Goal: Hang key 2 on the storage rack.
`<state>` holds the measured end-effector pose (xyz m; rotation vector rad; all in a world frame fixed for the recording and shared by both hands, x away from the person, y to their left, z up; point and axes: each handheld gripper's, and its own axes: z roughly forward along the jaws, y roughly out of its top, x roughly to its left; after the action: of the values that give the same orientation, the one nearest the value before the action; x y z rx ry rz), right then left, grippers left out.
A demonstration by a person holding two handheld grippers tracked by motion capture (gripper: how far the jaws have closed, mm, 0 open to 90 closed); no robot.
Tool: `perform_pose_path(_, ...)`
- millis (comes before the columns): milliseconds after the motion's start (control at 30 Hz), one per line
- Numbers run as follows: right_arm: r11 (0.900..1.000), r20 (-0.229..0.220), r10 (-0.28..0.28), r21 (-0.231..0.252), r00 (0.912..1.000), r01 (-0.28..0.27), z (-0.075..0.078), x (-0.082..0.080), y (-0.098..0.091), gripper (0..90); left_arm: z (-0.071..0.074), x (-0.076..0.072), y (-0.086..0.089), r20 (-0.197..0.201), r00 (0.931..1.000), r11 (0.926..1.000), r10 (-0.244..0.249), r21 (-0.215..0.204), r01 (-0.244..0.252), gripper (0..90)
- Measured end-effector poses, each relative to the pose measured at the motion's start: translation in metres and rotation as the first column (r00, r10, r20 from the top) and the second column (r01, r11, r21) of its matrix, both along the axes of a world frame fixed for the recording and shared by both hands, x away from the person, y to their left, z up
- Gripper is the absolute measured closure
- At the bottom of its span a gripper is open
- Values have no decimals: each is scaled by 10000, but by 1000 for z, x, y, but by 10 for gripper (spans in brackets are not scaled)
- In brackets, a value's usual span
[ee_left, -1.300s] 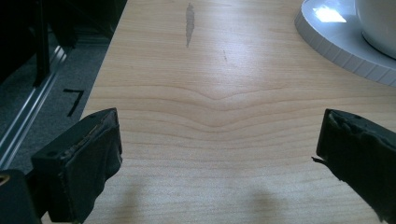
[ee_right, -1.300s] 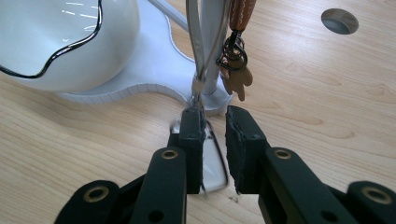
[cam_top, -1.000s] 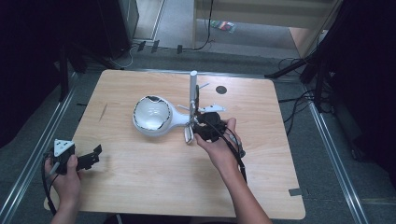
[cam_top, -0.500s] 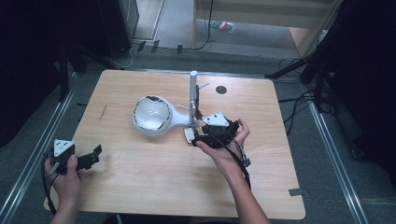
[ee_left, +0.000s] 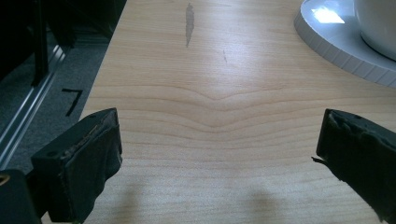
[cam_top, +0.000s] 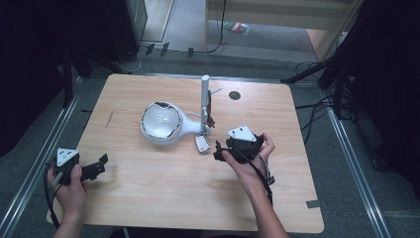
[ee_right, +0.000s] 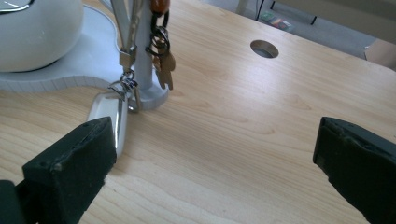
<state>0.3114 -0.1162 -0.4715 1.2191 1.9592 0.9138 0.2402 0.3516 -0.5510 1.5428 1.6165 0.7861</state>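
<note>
We found the right gripper (cam_top: 218,150) just beside the foot of the white plastic stand with a bowl-shaped dish and an upright post (cam_top: 171,126), its jaws spread wide and holding nothing. In the right gripper view the jaws framed bare wood, with the stand's post (ee_right: 140,51) ahead and to the left. From that post hung a bunch of brass-coloured keys on a dark ring (ee_right: 161,60) and, on a metal clip, a flat white oblong key fob (ee_right: 109,116) whose lower end rested on the light wooden table (cam_top: 163,198). The fob lay close to the gripper's left jaw, though we could not tell whether it touched it.

The left gripper (cam_top: 96,168) sat well apart near the table's left edge, also released and empty, its view looking over bare wood toward the stand's base (ee_left: 345,51).

We judged the step in hand to be the approach to the hanging fob and keys, with no grasp made yet. The next move, as we read it, called for shifting the right gripper leftward so the fob stood between the jaws, then closing gently. We thought the loose clip might swing, so a slow, square approach seemed wise.
</note>
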Motion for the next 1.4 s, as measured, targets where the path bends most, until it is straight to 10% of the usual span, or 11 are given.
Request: perform_pose_path(1400, 9764, -102, -2026, 748, 9792, 2028, -52, -37, -128, 0, 0, -1, -4, 27, 10000, 9992, -7, 397, 5, 3)
